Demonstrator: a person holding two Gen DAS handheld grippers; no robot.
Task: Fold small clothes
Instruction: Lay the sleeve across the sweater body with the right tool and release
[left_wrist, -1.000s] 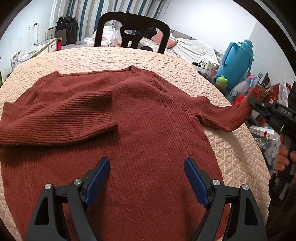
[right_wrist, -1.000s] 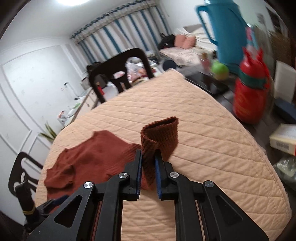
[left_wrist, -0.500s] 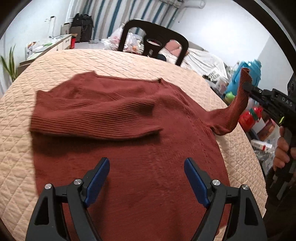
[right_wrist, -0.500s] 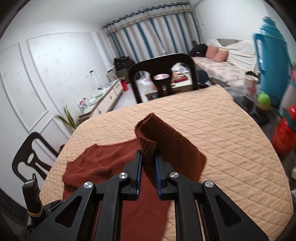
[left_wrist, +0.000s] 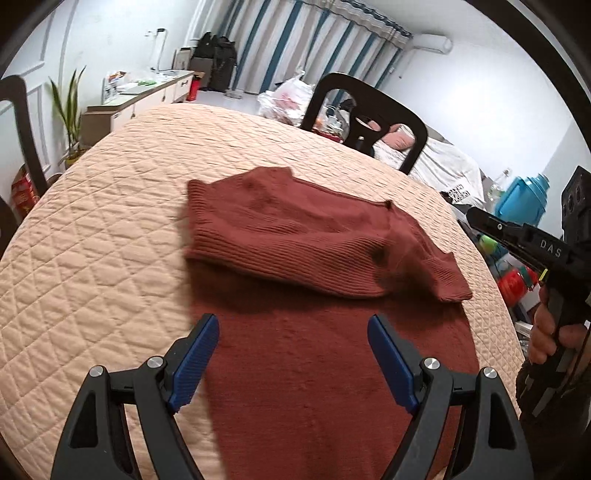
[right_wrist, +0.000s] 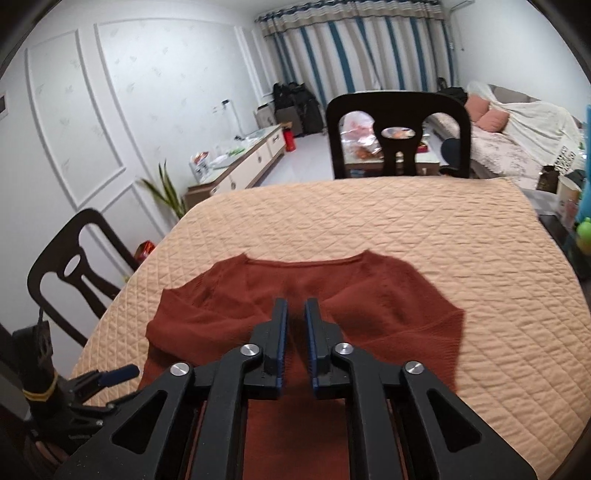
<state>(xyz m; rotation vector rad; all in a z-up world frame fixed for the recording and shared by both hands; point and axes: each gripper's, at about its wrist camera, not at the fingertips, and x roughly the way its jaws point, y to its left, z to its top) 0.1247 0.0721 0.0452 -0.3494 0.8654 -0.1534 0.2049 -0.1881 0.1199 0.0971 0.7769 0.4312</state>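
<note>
your rust-red sweater (left_wrist: 325, 332) lies flat on the quilted tablecloth (left_wrist: 92, 258), both sleeves folded across the chest, the right cuff (left_wrist: 448, 277) ending near the sweater's side edge. your left gripper (left_wrist: 293, 354) hovers over the lower body of the knit with its jaws wide and nothing between them. your right gripper (right_wrist: 295, 325) has just been closing and its blue pads stand nearly together; the gap looks empty, though the dark blur there makes that hard to confirm. a black chair (right_wrist: 399, 129) stands at the table's far side.
</note>
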